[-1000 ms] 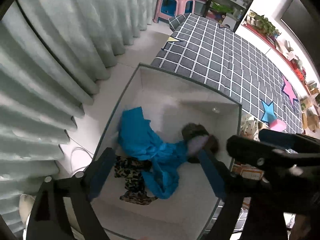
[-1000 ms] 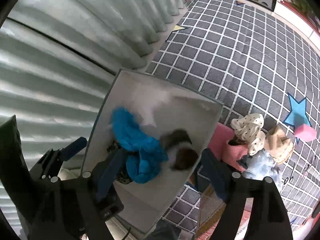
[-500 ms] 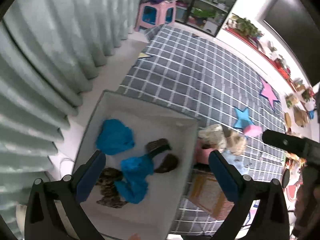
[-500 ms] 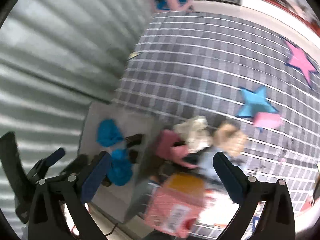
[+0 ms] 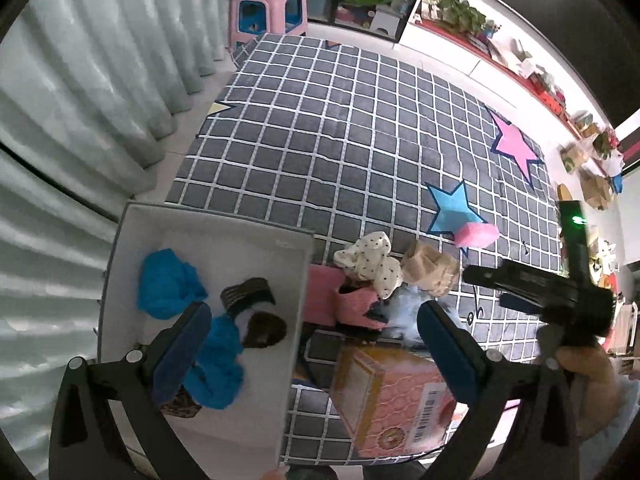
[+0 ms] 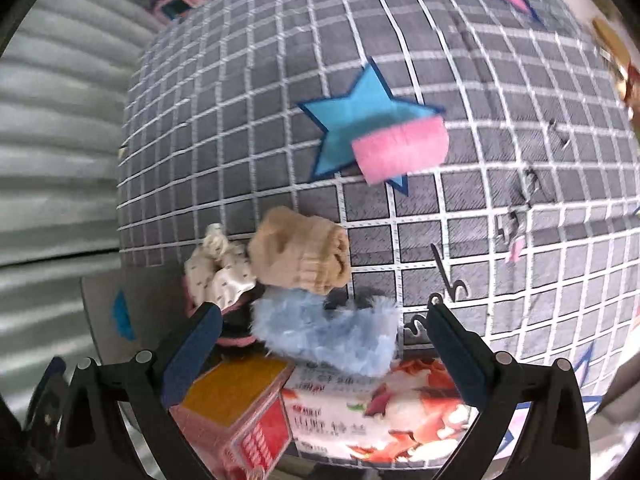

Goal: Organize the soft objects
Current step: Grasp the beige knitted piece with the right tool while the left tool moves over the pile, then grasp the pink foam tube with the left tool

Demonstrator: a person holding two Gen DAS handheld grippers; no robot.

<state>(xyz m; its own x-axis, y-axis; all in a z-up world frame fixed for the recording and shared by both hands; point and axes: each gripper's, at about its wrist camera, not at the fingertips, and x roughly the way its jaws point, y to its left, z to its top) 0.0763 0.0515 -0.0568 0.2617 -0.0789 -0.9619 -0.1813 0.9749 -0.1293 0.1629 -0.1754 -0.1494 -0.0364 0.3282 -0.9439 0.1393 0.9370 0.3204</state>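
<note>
Closest under my right gripper [image 6: 320,340] the jaws stand wide apart and hold nothing; between the blue pads I see the fluffy light-blue cloth [image 6: 332,336], lying on top of a printed snack bag [image 6: 360,412] and beside an orange-topped carton [image 6: 236,396]. I judge this cloth is my next pick, because the gripper points down almost over it. Touching it from behind is the rolled beige sock [image 6: 304,252], and at its left the cream dotted scrunchie [image 6: 218,264]. A little further, alone on the blue star [image 6: 356,116] of the checked grey rug [image 6: 248,120], lies the pink rolled towel [image 6: 400,148].

My left gripper [image 5: 314,342] is also fully open and empty. It hangs over the edge of the white storage box [image 5: 208,224], which sits against the pale curtain [image 5: 80,80]. Inside the box lie already two blue cloths [image 5: 168,284] and some dark brown pieces [image 5: 256,308], so I think the sorting is partly done. Far behind I see a pink stool [image 5: 268,12] and shelves.
</note>
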